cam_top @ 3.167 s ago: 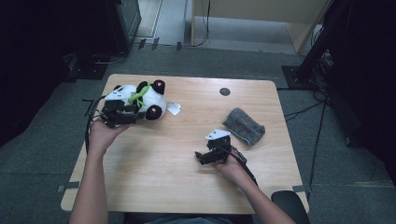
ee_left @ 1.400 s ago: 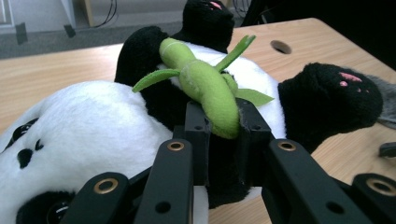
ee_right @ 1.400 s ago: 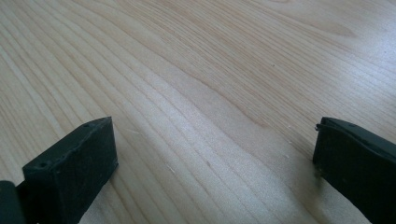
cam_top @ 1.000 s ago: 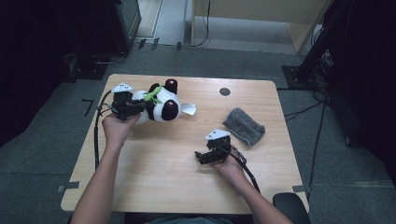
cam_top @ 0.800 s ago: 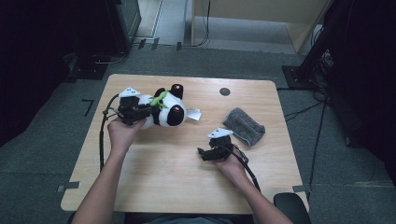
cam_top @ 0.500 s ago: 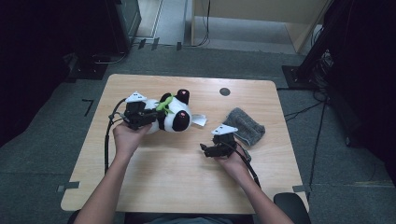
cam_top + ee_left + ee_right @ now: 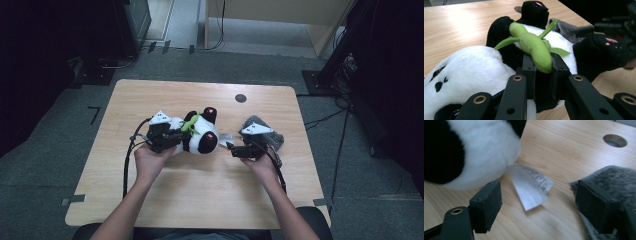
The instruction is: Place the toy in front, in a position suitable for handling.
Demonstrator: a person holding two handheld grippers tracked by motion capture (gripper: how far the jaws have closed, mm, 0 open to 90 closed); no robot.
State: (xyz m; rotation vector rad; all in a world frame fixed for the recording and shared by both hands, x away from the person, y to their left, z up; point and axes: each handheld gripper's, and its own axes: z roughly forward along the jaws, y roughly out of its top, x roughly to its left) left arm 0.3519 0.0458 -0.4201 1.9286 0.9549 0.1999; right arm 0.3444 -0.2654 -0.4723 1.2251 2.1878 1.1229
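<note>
Panda plush toy lies on its side near the middle of the wooden surface, held by my left gripper; in the left gripper view its fingers are clamped together on the dark plush at the toy's chest, just under the green bamboo sprig sewn there. The white sewn-in label sticks out from the toy's rear end and lies flat on the wood, between the toy and the grey fuzzy cloth on the right. My right gripper sits low just beside that label, pointing toward the toy; its fingers stand apart with the label between them and not pressed, and they have just been closing. Judgement: the step in hand is bringing the toy across to the right gripper so the label can be taken, with approach nearly done and the pinch not yet made. Next move calls for sliding the right fingers a little farther along the wood so that both pads straddle the thin label, then closing fully. Risk: one finger is touching the grey cloth and may catch it; the label is limp and may slip.
</note>
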